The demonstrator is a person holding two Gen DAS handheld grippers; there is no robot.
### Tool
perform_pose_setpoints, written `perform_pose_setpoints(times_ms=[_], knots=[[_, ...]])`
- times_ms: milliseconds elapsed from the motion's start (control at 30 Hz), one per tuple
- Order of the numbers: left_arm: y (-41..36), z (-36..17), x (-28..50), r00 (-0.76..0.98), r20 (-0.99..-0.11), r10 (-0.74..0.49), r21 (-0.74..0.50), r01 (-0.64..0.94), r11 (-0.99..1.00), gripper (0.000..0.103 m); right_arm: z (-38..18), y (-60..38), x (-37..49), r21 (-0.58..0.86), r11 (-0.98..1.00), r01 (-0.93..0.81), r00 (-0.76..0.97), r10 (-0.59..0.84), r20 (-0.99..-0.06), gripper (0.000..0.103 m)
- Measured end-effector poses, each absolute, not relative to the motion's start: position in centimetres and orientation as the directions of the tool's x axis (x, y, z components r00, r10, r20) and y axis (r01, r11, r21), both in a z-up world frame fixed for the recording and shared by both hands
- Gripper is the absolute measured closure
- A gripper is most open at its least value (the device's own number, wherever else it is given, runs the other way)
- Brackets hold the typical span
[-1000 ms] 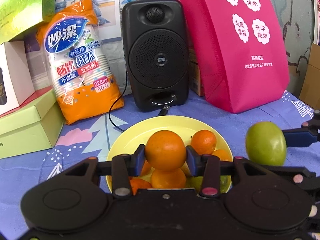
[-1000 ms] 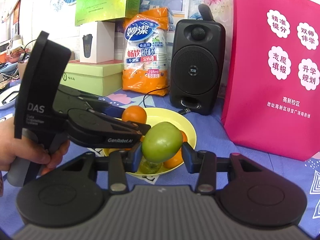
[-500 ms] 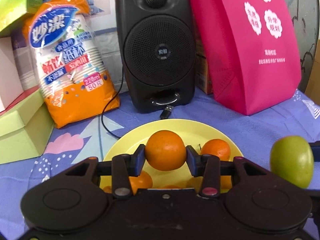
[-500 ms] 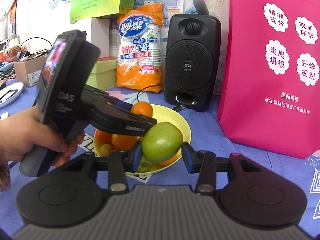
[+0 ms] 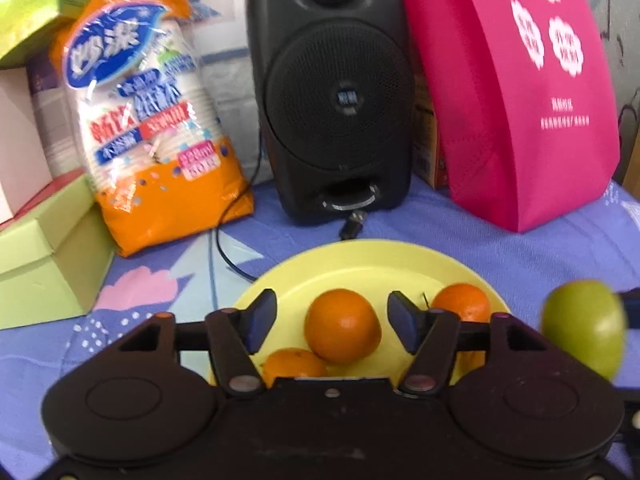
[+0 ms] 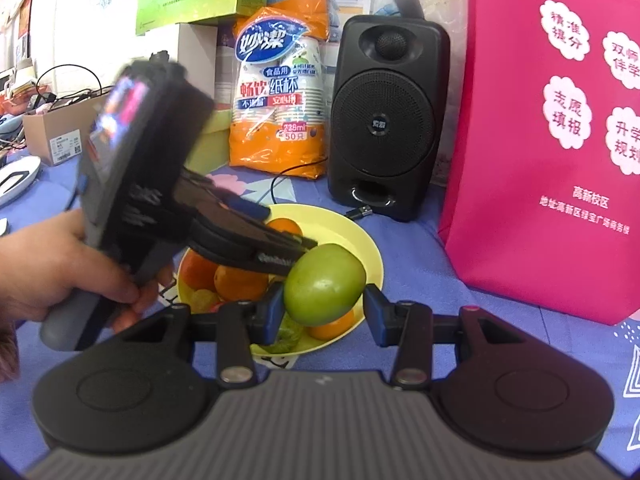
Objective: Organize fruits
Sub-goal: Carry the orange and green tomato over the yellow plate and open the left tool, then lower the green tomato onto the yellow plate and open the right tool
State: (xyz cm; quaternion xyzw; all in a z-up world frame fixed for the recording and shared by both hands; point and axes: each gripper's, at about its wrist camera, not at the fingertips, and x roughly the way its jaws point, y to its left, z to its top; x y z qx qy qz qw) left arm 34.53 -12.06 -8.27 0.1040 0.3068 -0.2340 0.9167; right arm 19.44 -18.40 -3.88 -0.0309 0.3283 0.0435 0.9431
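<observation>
the left gripper (image 5: 332, 322) hangs over the yellow plate (image 5: 360, 256) with its jaws spread wide, and neither pad touches anything. an orange (image 5: 342, 330) lies on the plate in the gap between the two pads, apart from both. a second orange (image 5: 294, 364) sits just in front of it against the gripper body, and a third (image 5: 460, 304) lies behind the right-hand pad.

the right gripper (image 6: 324, 312) has its jaws closed on a green apple (image 6: 325, 284), with one pad pressed to each side of the fruit. the apple is held above the near rim of the plate (image 6: 360, 236), over a heap of oranges (image 6: 240, 280) and some small green fruit. in the left view the same apple (image 5: 582, 336) shows at the plate's right edge.

a hand (image 6: 56, 268) grips the handle of the left gripper. behind the plate stand a black speaker (image 5: 332, 92), an orange pack of paper cups (image 5: 156, 120) and a pink bag (image 5: 516, 92), all on a blue patterned cloth (image 5: 540, 256).
</observation>
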Motion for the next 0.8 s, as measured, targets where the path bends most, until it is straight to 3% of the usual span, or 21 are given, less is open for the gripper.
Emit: perform_pose_setpoints(times_ms=[367, 800], knots=[[-9.5, -6.1, 33.1, 0.736, -0.581, -0.347, 0.091, 0.483, 0.871, 0.041, -6.0, -16.8, 25.1, -0.046, 0.99, -0.137, 0.751, 0.073, -0.657, 0.061], [-7.3, -5.6, 34.0, 0.755, -0.57, -0.325, 0.049, 0.427, 0.903, 0.041, -6.3, -15.9, 29.6, -0.097, 0.984, -0.15, 0.737, 0.046, -0.674, 0.064]])
